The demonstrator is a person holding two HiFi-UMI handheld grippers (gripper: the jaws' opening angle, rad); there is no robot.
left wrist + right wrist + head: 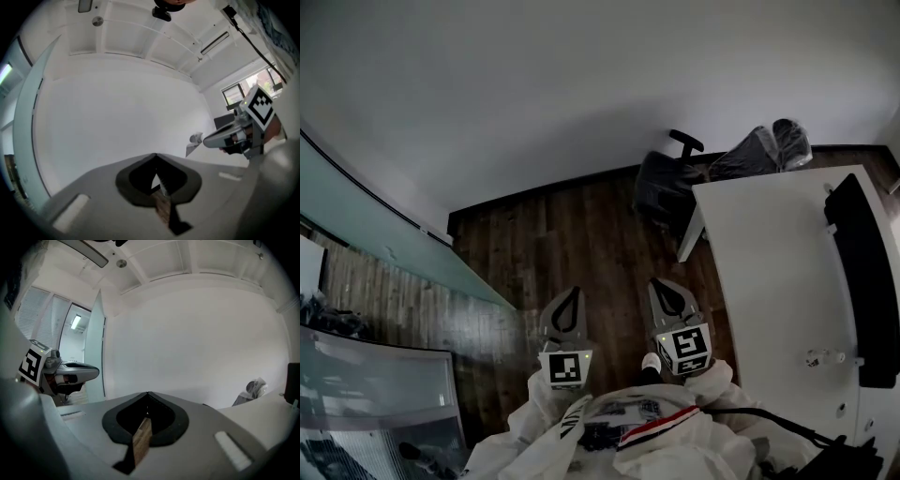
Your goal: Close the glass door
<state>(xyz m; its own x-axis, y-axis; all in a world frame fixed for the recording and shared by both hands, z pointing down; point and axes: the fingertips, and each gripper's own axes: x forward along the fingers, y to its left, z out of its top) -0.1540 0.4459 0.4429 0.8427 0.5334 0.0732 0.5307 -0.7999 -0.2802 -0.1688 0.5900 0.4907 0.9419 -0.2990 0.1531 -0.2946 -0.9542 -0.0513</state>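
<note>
Dark plank floor (581,234) below, a plain white wall (534,94) ahead, and here we are in the middle of the room. Both tools sit low at six o'clock in the head view, side by side and pointing up the picture towards the wall. The left tool (569,292) has its jaws pressed together, tips meeting with nothing between them; its own view confirms it, with only a sliver of floor showing through the gap behind the tips (155,155). The right tool (662,284) is the same story: jaws closed tight, nothing pinched, tips meeting against the white wall (147,393). Each tool catches its neighbour off to the side.

Moving outward, the glass door (384,234) lies at about nine to ten o'clock of the tools, a pale green pane running diagonally, well apart from both. In the right gripper view it stands upright at ten o'clock (96,348).

Over at three o'clock is the white counter (769,272), carrying a long black object (862,281). A dark office chair (670,183) sits at one o'clock, beside the counter's far corner.
</note>
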